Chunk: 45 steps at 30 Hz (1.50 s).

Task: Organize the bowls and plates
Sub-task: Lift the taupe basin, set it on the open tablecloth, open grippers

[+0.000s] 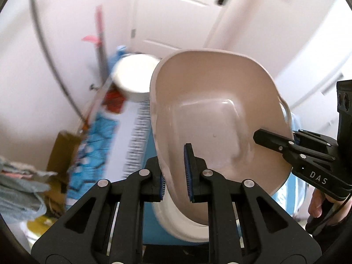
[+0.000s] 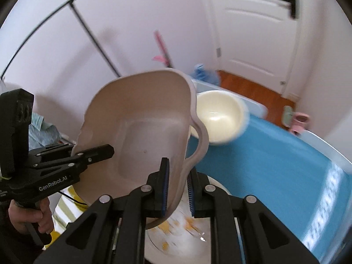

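A beige square-bottomed dish with side handles (image 1: pixel 211 114) is held tilted in the air by both grippers. My left gripper (image 1: pixel 176 176) is shut on its near rim; it also shows in the right wrist view (image 2: pixel 105 151). My right gripper (image 2: pixel 177 189) is shut on the dish's (image 2: pixel 140 132) other rim, and shows in the left wrist view (image 1: pixel 261 136). A cream bowl (image 2: pixel 217 116) sits on the blue table (image 2: pixel 275 154) behind; it also shows in the left wrist view (image 1: pixel 134 74). A white plate with yellow specks (image 2: pixel 187 231) lies below the dish.
A white door (image 2: pixel 253 33) and walls stand behind. A pink-handled tool (image 2: pixel 162 46) leans on the wall. A black rack frame (image 2: pixel 88 28) is at left. Cloth and a cardboard box (image 1: pixel 61 151) lie left of the table. A pink cup (image 2: pixel 300 121) sits beyond the table edge.
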Each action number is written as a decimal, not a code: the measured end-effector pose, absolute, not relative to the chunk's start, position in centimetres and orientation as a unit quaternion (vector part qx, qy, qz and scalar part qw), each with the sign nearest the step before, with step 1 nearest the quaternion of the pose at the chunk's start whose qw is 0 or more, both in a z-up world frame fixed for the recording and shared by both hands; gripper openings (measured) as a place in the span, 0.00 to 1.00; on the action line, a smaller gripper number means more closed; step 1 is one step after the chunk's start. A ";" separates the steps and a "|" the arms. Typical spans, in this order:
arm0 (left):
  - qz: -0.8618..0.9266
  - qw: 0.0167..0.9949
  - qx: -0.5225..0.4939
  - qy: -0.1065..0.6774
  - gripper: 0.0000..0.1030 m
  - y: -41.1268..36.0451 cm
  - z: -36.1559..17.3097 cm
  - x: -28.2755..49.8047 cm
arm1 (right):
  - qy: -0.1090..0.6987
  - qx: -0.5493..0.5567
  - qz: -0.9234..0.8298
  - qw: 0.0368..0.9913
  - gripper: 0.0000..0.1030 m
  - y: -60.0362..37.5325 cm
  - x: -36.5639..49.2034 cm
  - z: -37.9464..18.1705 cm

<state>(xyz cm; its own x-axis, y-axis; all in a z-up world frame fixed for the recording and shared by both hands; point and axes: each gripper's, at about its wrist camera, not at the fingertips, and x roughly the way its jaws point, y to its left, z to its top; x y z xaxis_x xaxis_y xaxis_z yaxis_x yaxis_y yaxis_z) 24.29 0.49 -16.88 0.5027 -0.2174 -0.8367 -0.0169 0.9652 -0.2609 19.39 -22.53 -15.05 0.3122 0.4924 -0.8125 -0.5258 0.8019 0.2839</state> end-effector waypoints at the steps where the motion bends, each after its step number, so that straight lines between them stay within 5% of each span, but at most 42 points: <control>1: -0.072 0.858 -0.113 0.496 0.12 -1.2 -16.7 24.2 | 0.494 -0.010 0.301 0.815 0.14 -24.3 18.9 -14.7; 18: -0.227 0.797 -0.044 0.558 0.12 -25.4 -24.4 22.5 | 0.535 0.061 0.134 0.832 0.14 -47.8 12.6 -20.9; 35: -0.227 0.787 0.028 0.573 0.14 -30.0 -29.7 22.9 | 0.554 0.110 0.116 0.817 0.14 -52.3 11.7 -27.2; 38: -0.224 0.785 0.040 0.576 0.39 -30.4 -29.8 22.8 | 0.559 0.117 0.125 0.811 0.14 -52.3 12.0 -27.4; 39: -0.222 0.787 0.043 0.574 0.61 -30.5 -29.8 22.8 | 0.559 0.118 0.125 0.811 0.14 -52.3 12.0 -27.4; 40: -0.221 0.794 0.045 0.565 0.74 -30.4 -29.5 22.6 | 0.560 0.118 0.124 0.810 0.14 -52.3 12.1 -27.5; 45: -0.225 0.802 0.056 0.551 0.76 -30.4 -28.9 22.5 | 0.560 0.131 0.112 0.810 0.22 -52.7 12.2 -27.7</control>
<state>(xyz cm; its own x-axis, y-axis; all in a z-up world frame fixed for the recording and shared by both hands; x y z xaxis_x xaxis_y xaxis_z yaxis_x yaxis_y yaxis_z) 22.49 -30.39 -28.88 0.2922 -0.2985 -0.9086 0.4223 0.8927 -0.1575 12.19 -52.74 -27.70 0.3476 0.3285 -0.8782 -0.0361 0.9406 0.3376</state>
